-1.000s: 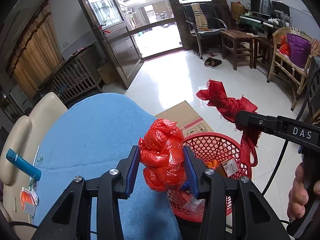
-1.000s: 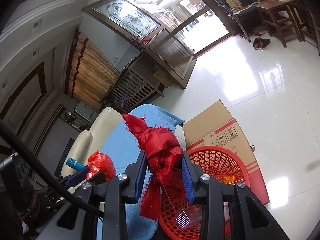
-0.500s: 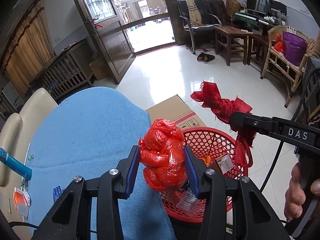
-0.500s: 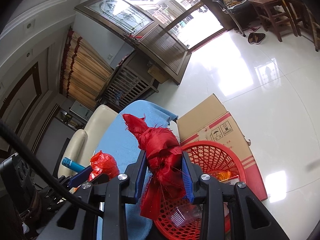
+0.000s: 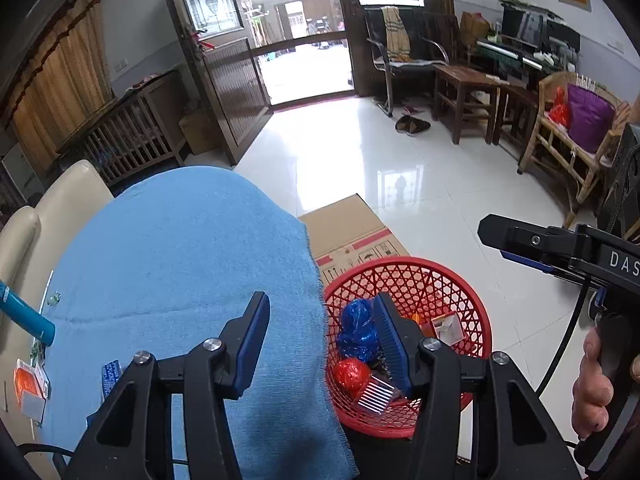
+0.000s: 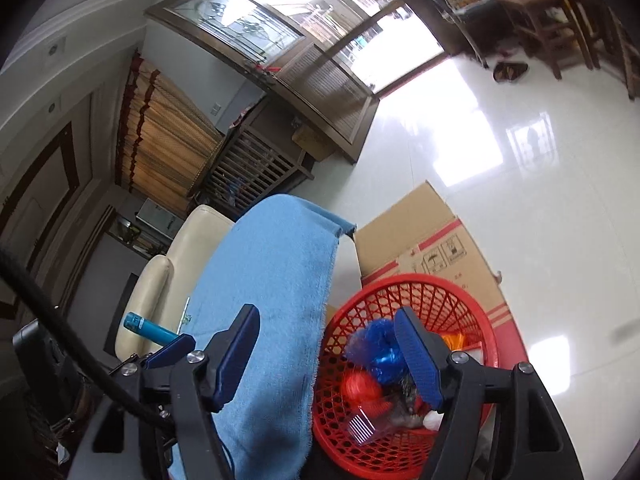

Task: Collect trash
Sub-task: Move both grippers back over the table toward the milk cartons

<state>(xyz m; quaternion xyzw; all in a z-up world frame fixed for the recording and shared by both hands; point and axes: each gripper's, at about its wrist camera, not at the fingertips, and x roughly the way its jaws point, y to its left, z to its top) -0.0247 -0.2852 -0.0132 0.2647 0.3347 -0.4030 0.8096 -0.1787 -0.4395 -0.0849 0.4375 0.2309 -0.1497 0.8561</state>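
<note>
A red mesh basket (image 5: 404,264) stands on the floor beside the table. Its rim (image 6: 420,280) shows in the right wrist view too. My left gripper (image 5: 320,304) hangs over the edge of the table and the basket. Its jaws are opening and nothing is between them. A crumpled red plastic bag (image 5: 352,374) lies in the basket below a blue crumpled bag (image 5: 356,328). My right gripper (image 6: 326,316) is over the same basket. Its jaws are opening wide and are empty. Red trash (image 6: 360,386) appears blurred inside, next to clear ridged packaging (image 6: 362,426).
A blue cloth (image 5: 180,260) covers the table. On its left part lie a teal tube (image 5: 26,314), an orange packet (image 5: 28,384) and a small blue wrapper (image 5: 110,374). A cardboard box (image 5: 352,228) lies behind the basket. A person's hand (image 5: 596,392) grips the right gripper's handle.
Both grippers have opened. The red plastic bag left the left jaws and the red cloth strip left the right jaws. A red wad now lies in the basket.
</note>
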